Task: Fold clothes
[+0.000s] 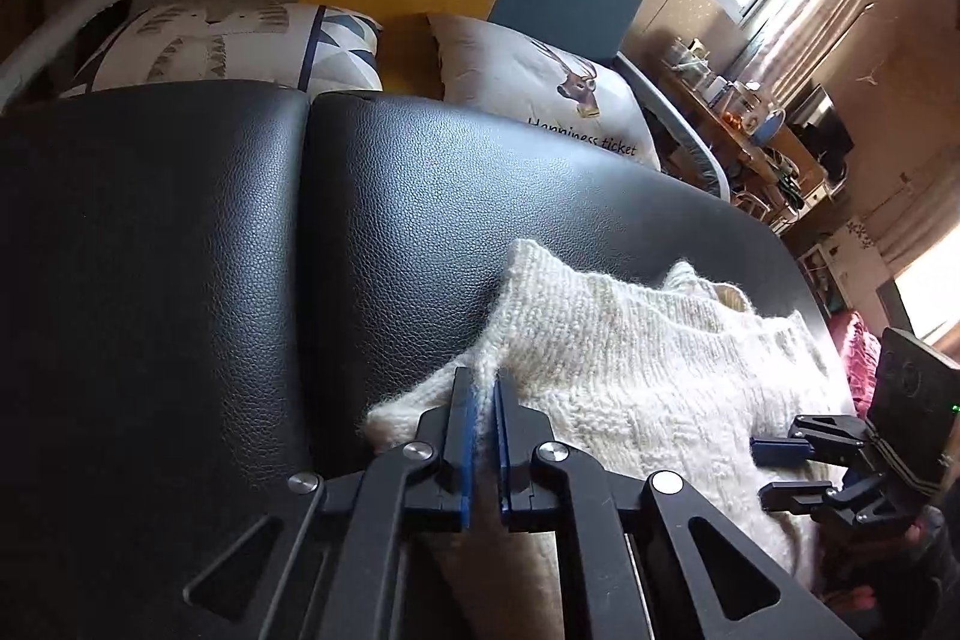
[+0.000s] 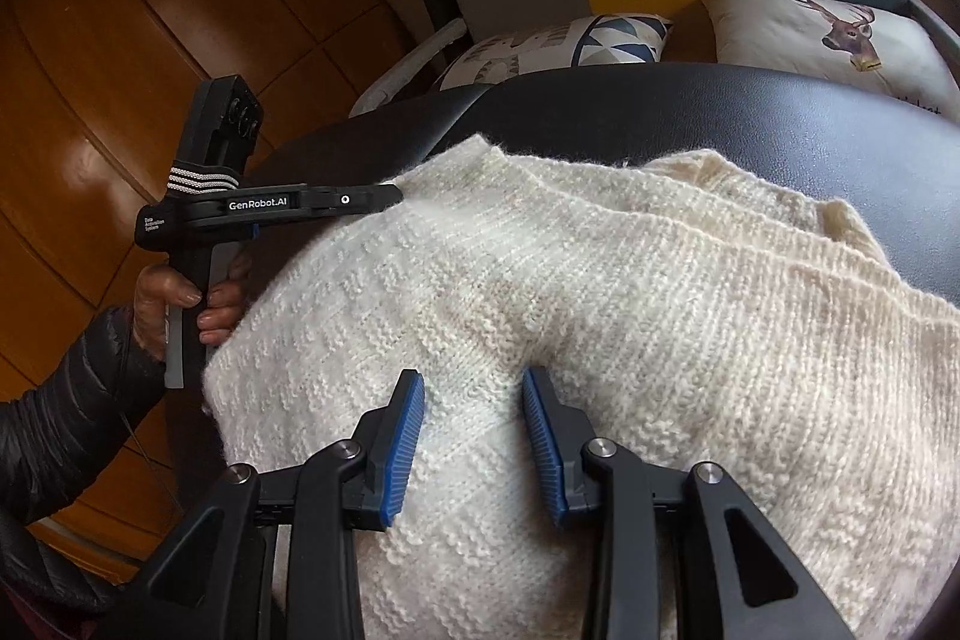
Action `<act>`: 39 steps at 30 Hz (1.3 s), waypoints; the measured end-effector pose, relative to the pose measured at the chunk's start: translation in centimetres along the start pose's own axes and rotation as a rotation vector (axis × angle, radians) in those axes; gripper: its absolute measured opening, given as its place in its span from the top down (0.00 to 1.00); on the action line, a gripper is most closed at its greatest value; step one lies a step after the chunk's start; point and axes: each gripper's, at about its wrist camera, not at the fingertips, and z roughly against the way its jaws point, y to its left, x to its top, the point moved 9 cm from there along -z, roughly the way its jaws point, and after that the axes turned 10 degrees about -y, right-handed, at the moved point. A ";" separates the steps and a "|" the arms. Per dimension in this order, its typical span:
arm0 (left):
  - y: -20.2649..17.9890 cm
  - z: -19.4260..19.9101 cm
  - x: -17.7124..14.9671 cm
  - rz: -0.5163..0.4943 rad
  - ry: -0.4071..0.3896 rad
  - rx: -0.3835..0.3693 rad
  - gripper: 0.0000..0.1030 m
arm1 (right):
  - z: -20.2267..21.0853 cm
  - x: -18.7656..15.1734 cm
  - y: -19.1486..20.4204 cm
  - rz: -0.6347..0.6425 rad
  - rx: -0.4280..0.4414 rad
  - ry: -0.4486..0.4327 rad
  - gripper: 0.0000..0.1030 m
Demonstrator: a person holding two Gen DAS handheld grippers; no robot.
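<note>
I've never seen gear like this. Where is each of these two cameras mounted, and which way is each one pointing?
Left wrist view: rides on the left gripper, looking along its fingers, shut on the cream sweater on a black cushion; the right gripper shows.
Right wrist view: rides on the right gripper, open over the sweater; the left gripper and the person's left hand show.
Shared: sweater, black cushion, deer pillow.

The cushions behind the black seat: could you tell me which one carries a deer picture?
The deer cushion, with "Happiness ticket" lettering, beside the teal backrest panel; the patterned cushion shows only feathers and blue triangles.
</note>
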 end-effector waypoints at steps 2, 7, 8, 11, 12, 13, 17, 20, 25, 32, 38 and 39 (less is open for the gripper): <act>-0.1 0.8 0.3 0.002 -0.016 0.019 0.87 | 0.5 0.3 -0.2 -0.015 -0.003 -0.013 0.66; -2.7 4.4 1.2 -0.048 -0.133 0.027 0.79 | 3.0 0.8 -1.6 -0.046 -0.051 -0.049 0.64; -3.8 5.0 0.8 -0.068 -0.139 0.000 0.71 | 3.8 0.6 -2.2 -0.048 -0.076 -0.056 0.64; -6.7 5.2 -1.3 -0.180 -0.123 -0.020 0.56 | 5.9 -0.1 -4.3 -0.052 -0.162 -0.060 0.64; -7.3 4.8 -2.3 -0.221 -0.101 -0.011 0.56 | 6.5 -0.4 -5.1 -0.058 -0.188 -0.063 0.64; -7.9 4.3 -3.2 -0.261 -0.079 -0.003 0.56 | 7.1 -0.6 -5.9 -0.064 -0.213 -0.065 0.64; -7.9 2.3 -6.2 -0.316 -0.021 0.059 0.55 | 7.7 -1.6 -8.8 -0.030 -0.345 -0.044 0.68; -7.2 1.9 -6.8 -0.242 -0.025 0.059 0.53 | 7.7 -1.6 -9.1 -0.046 -0.342 -0.058 0.68; -7.3 3.2 -8.0 -0.189 -0.009 0.059 0.53 | 9.0 -1.0 -8.7 -0.105 -0.285 -0.083 0.66; -5.0 7.7 -7.5 0.053 -0.081 0.009 0.52 | 16.1 -1.3 -9.4 -0.235 -0.245 -0.186 0.62; 0.2 11.0 -7.2 0.283 -0.132 0.020 0.27 | 19.2 -3.9 -10.4 -0.198 -0.346 -0.179 0.62; 0.8 11.1 -7.3 0.311 -0.122 0.016 0.25 | 19.1 -3.7 -10.4 -0.180 -0.356 -0.179 0.62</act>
